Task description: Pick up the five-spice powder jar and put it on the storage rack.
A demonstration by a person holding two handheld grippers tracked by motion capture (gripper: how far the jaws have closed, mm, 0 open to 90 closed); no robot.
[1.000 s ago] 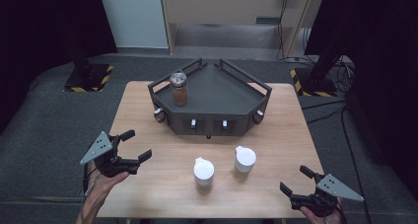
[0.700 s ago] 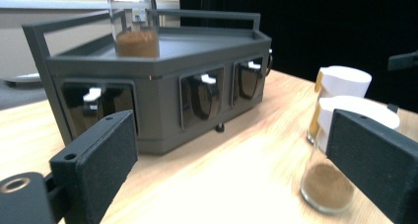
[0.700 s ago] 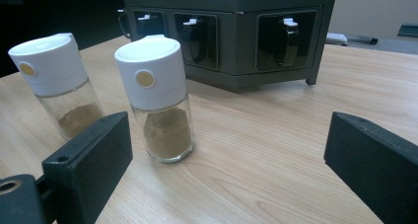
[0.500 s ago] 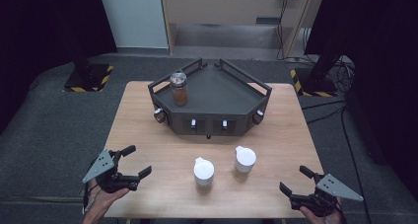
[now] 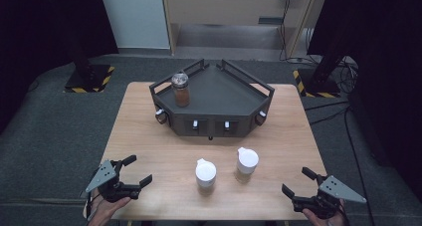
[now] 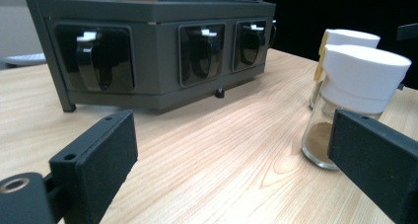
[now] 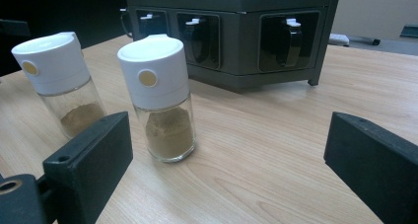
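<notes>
On the wooden bench, two white-capped spice jars stand upright near the front edge, close beside each other but apart. Seen from the high view, the left jar sits nearer the person, and the right jar stands at about 2 o'clock from it. Both hold a low layer of brown powder under glass.

At roughly 8 o'clock from the left jar, the left claw hovers at the bench's front left corner, its jaws spread wide with nothing between them. Its own view looks along the bench toward the jars, which stand at the right of that picture, the nearer jar partly overlapping the farther one.

At about 4 o'clock from the right jar, the right claw is held at the front right corner, its jaws likewise gaping and empty. In its view both jars stand ahead at the left, clear of the jaws.

Farther back, at 12 o'clock from the jars, sits a dark grey angled rack with hooked slots along its front face. A brown-filled jar with a metal lid stands on the rack's top at its left side.
</notes>
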